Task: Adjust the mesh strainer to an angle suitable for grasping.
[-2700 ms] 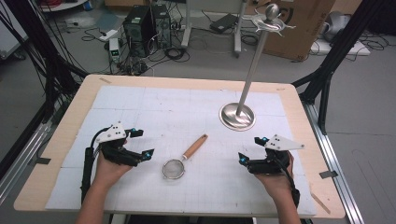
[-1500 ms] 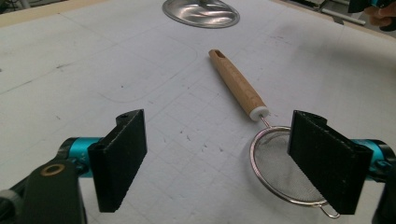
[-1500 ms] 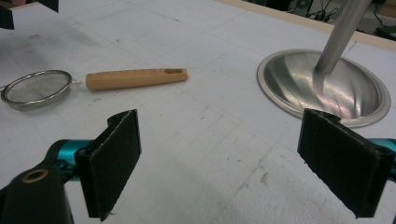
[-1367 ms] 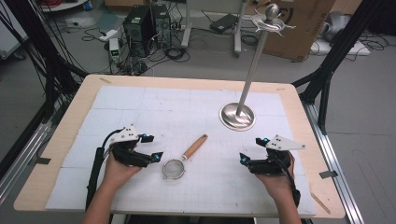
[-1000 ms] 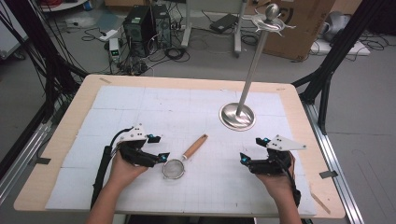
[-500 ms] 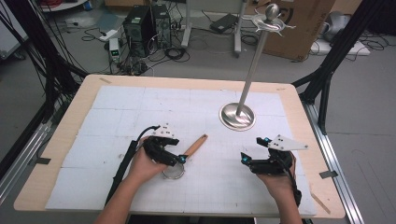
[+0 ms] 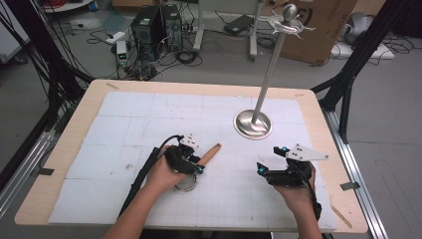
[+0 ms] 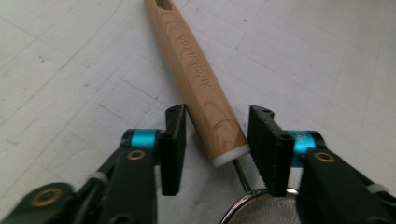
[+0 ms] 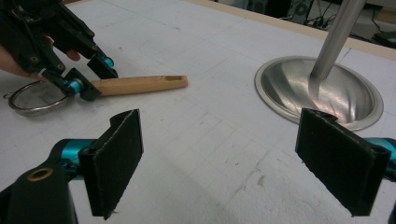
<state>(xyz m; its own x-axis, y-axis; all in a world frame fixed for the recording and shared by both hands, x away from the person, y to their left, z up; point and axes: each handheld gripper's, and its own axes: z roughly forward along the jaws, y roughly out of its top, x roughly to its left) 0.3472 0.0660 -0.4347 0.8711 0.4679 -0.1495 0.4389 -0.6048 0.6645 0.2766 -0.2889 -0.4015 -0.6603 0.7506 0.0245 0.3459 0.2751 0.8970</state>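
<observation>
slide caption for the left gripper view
Left gripper jaws, just closing, straddle the strainer's wooden handle on the white mat.

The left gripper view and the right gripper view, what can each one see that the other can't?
Left gripper view alone: lettering on the wooden handle, the white collar at its end and the thin wire joining it to the strainer. Right gripper view alone: the metal stand with its round base, the table's far wooden edge, and the left hand-held gripper seen from outside. Both: the handle, the strainer rim, the white mat.
</observation>
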